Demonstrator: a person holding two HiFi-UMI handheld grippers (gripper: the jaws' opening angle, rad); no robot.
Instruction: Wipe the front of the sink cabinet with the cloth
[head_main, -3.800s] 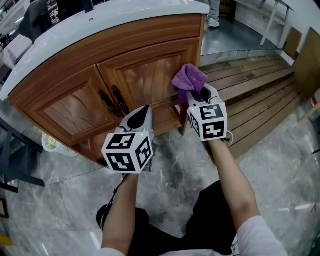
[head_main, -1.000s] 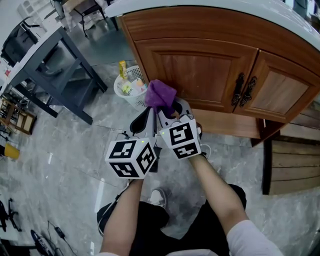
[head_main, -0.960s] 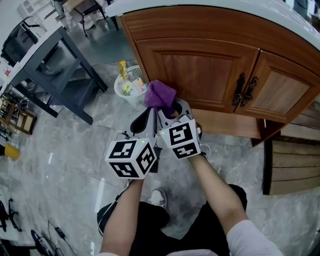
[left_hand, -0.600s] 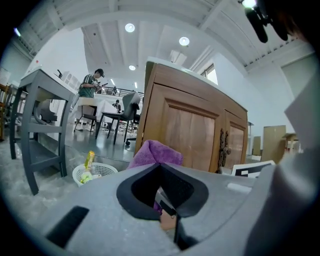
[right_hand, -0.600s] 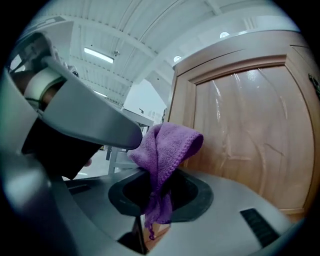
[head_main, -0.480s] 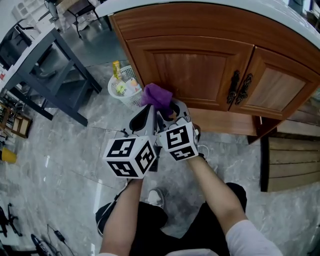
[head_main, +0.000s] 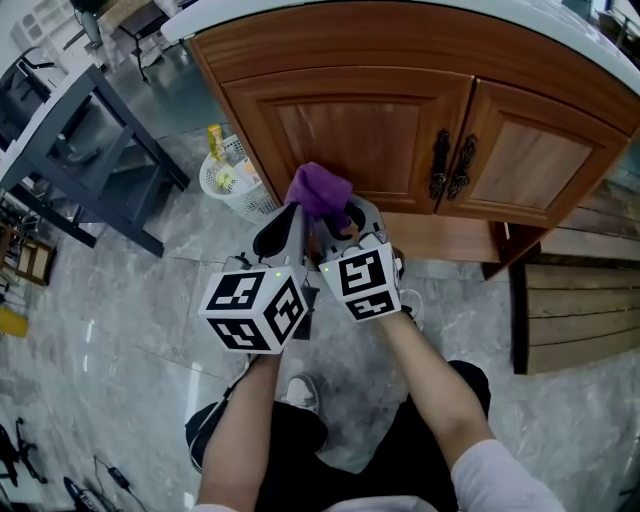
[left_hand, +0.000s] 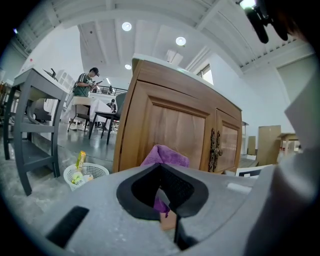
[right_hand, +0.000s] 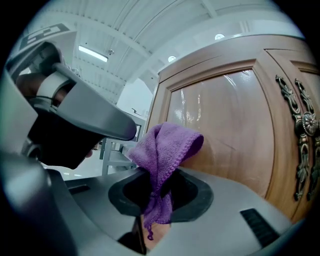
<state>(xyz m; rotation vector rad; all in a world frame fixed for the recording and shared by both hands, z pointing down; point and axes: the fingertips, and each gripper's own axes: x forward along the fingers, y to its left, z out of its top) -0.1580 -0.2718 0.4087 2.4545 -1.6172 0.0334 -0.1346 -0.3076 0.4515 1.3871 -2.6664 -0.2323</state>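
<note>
My right gripper (head_main: 335, 212) is shut on a purple cloth (head_main: 317, 190), bunched and sticking out past the jaws against the lower left corner of the left cabinet door (head_main: 360, 130). In the right gripper view the cloth (right_hand: 162, 150) rests on the glossy wood door panel (right_hand: 225, 125). My left gripper (head_main: 289, 218) is shut and empty, held just left of the right one, close beside the cloth. In the left gripper view the cloth (left_hand: 165, 156) shows beyond the closed jaws, in front of the wooden sink cabinet (left_hand: 170, 125).
A white wastebasket (head_main: 232, 182) with rubbish stands at the cabinet's left. A dark metal shelf unit (head_main: 75, 150) is further left. Two dark door handles (head_main: 450, 165) sit where the doors meet. A wooden pallet (head_main: 580, 300) lies at right. Marble floor (head_main: 120, 330) lies below.
Since 3.8 s ago the cloth has gone from the cabinet's right door to its left door's lower left corner. Over the last second the cabinet has drifted left in view; both grippers stay together.
</note>
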